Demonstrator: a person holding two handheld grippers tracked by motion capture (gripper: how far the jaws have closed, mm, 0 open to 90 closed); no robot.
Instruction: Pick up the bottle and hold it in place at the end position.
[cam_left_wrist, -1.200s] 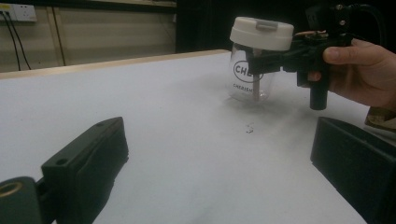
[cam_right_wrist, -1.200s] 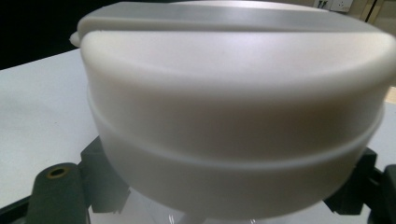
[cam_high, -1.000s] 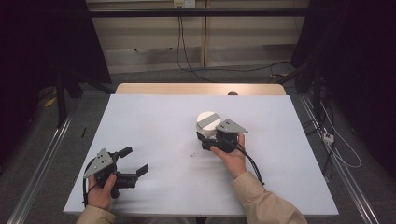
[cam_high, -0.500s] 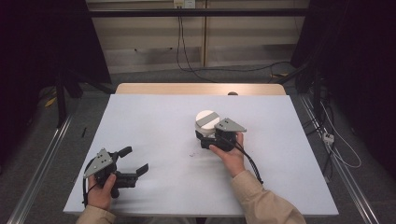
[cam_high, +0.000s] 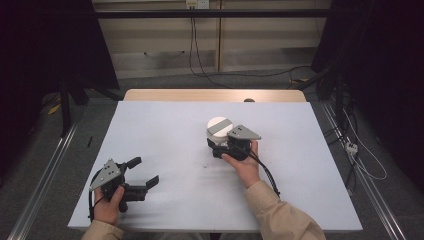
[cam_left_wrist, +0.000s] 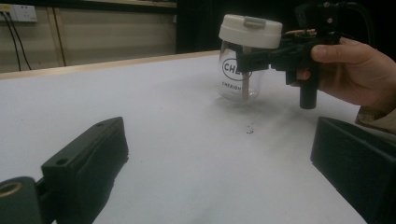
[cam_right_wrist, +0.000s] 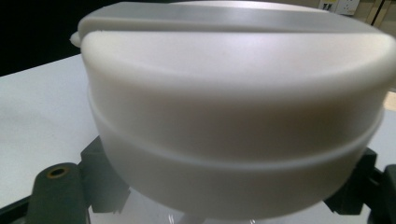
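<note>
Right gripper (cam_high: 220, 145) clamps the jar (cam_left_wrist: 241, 74) just under its white lid (cam_high: 219, 124); left gripper (cam_high: 145, 172) rests open, well apart.

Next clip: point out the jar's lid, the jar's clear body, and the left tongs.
lid (cam_left_wrist: 251, 31), left gripper view, on its white side wall.
jar body (cam_left_wrist: 232, 81), left gripper view, on the clear glass by the printed lettering.
left tongs (cam_high: 143, 172), high view, midway between the two open jaw tips.

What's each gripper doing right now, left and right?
Left gripper: open, holding nothing, low over the table.
Right gripper: jaws around the jar below its lid.
</note>
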